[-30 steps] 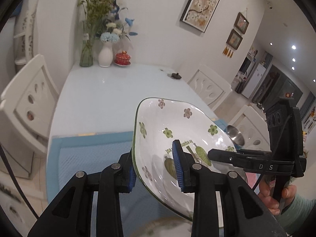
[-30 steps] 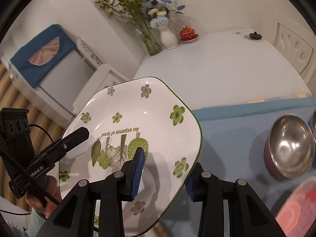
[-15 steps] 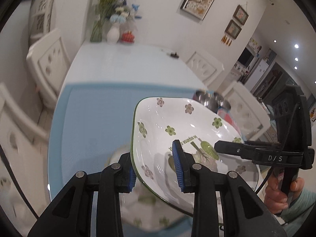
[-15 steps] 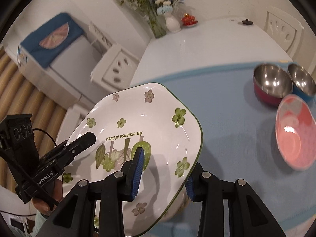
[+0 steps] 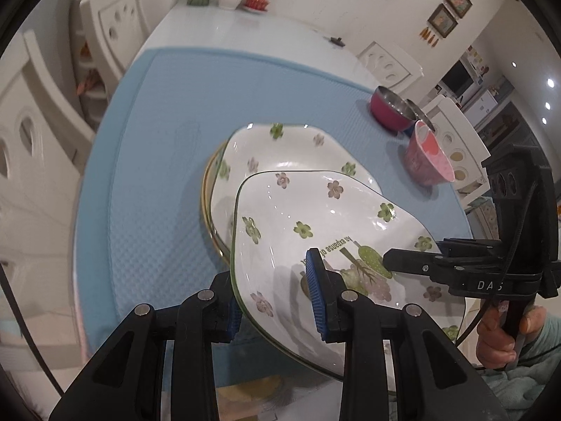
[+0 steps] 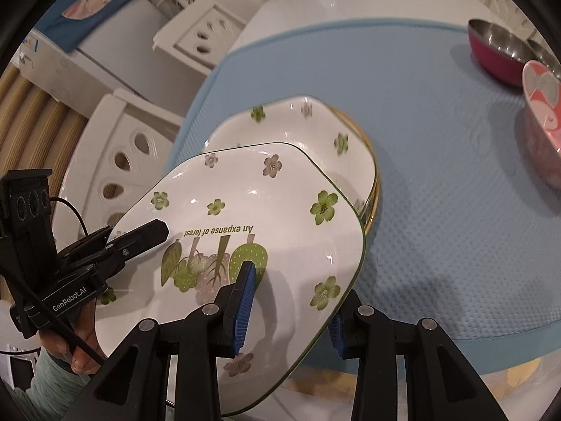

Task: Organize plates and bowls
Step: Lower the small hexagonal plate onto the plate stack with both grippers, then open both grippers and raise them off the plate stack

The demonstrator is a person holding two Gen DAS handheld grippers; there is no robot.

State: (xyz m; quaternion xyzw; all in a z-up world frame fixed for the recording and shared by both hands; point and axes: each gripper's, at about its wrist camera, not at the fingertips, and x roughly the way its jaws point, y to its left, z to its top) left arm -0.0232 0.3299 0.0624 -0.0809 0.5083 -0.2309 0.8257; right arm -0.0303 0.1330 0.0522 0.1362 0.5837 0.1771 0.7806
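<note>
- Holding one flowered plate (image 5: 315,217) between us, we have the left gripper (image 5: 277,298) clamped on its left rim and the right gripper (image 6: 287,305) clamped on its right rim, one blue pad above the plate and one beneath on each side.
- We carry the plate in the air, tilted, over the near edge of the blue mat (image 5: 157,175) and just in front of the stack of plates (image 6: 298,133) that sits on the mat.
- We judge the plate pile as partly built: a matching flowered plate tops it, with at least one gold-rimmed plate under that.
- We reckon the plate in hand is not yet set down, so lowering it onto the stack and letting go is the step left here.
- We see the bowls at the far right of the mat: a pink bowl (image 5: 427,161) standing by itself, and a red steel-lined bowl (image 5: 389,108) just beyond it with another steel bowl behind. These look not yet nested, so that part seems to remain.
- We cannot count the plates in the stack, since our plate covers its near side.
- We cannot make out the second steel bowl's colour or whether it touches the red one.
- We see something yellowish under the table's near edge, too blurred to name.
</note>
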